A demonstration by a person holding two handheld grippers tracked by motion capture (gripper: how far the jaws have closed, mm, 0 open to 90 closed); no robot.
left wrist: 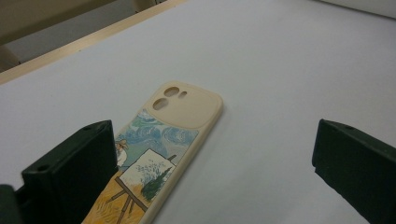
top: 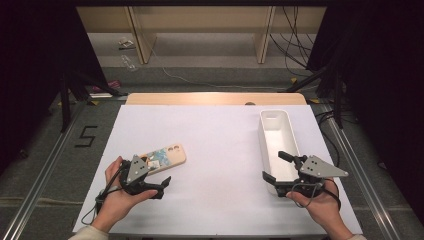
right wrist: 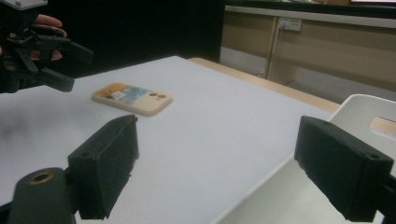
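In the left gripper view the phone case (left wrist: 159, 154) runs off the bottom edge, its lower left corner hidden behind the near jaw; in the right gripper view the white bin (right wrist: 364, 116) beneath the far jaw is cut off at right and bottom.

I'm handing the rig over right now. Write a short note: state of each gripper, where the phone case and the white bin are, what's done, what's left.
Left gripper: open, holding nothing, hovering at the near end of the phone case.
Right gripper: open, holding nothing, at the near end of the white bin.
Phone case: flat on the white table, left side, printed back up, camera cutouts toward the far end.
White bin: right side, lying lengthwise; what shows of its inside is empty.
Done: nothing moved that I can tell.
Left: probably grasp the case and put it in the bin.
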